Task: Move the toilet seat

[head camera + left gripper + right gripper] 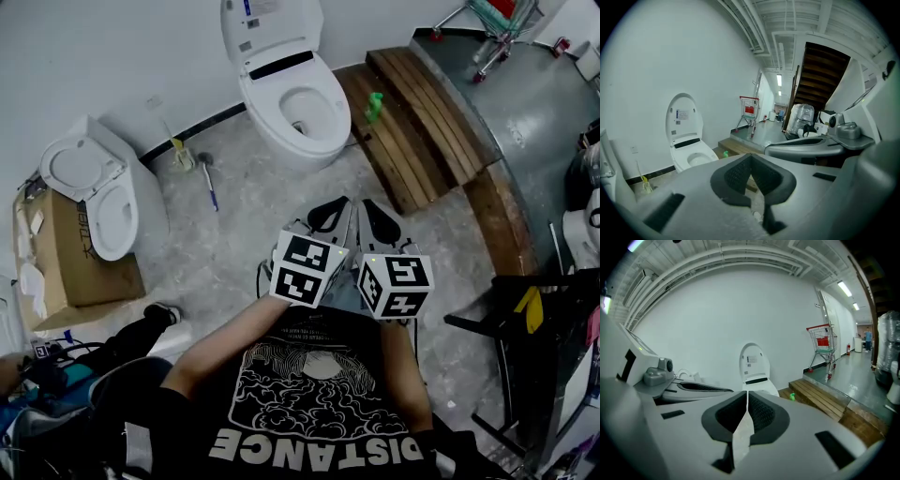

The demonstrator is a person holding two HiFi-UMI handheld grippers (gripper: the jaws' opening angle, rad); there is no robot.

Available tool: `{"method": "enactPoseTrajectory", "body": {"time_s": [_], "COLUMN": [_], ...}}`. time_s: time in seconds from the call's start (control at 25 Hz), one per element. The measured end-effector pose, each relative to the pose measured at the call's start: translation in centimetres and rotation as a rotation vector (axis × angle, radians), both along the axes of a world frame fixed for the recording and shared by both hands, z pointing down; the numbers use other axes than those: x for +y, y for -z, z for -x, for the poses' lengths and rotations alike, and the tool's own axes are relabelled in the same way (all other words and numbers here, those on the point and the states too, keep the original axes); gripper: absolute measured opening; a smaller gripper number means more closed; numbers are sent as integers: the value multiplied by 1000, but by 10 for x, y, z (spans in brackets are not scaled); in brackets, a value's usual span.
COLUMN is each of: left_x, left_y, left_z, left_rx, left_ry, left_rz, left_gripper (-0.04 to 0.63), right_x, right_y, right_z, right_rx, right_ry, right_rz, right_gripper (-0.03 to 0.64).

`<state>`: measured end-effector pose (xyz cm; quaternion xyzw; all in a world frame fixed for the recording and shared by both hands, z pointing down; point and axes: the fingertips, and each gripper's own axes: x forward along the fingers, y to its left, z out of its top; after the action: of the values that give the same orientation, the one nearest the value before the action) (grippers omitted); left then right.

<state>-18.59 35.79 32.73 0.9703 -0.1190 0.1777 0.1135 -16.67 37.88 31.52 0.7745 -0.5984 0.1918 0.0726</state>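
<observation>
The toilet seat (pixel 265 108) lay flat on the bowl at the far wall, with the lid (pixel 267 26) upright behind it. The left gripper (pixel 330 211) and right gripper (pixel 378 217) hung well short of it, side by side, jaws together and empty. Recommended: step closer, part one pair, and take the seat's front edge squarely, clear of the toilet brush (pixel 208 174).

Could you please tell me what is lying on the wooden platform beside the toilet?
A green object sits on the platform; whatever lies under its planks is covered.
</observation>
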Motion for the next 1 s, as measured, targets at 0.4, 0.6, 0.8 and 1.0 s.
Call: {"method": "enactPoseTrajectory", "body": {"time_s": [0.4,0.6,0.8,1.0], "left_x": [-50,-70,-87,-94], "left_y": [-1,-5,-13,-19], "left_z": [-95,-145,-189,-224], "left_rx": [-22,-56,-90,-118], "left_ry": [74,121,172,206], "left_rz": [10,18,16,13], "left_gripper": [12,12,12,12], "right_x": [-52,-73,-88,-98], "right_y": [-8,-15,-22,-29], "right_z": [-91,-140,-184,-219], "right_rx": [-26,-58,-105,-193], "right_ry": [90,158,220,270], "right_rz": [37,61,71,63], "right_gripper": [21,21,21,21]}}
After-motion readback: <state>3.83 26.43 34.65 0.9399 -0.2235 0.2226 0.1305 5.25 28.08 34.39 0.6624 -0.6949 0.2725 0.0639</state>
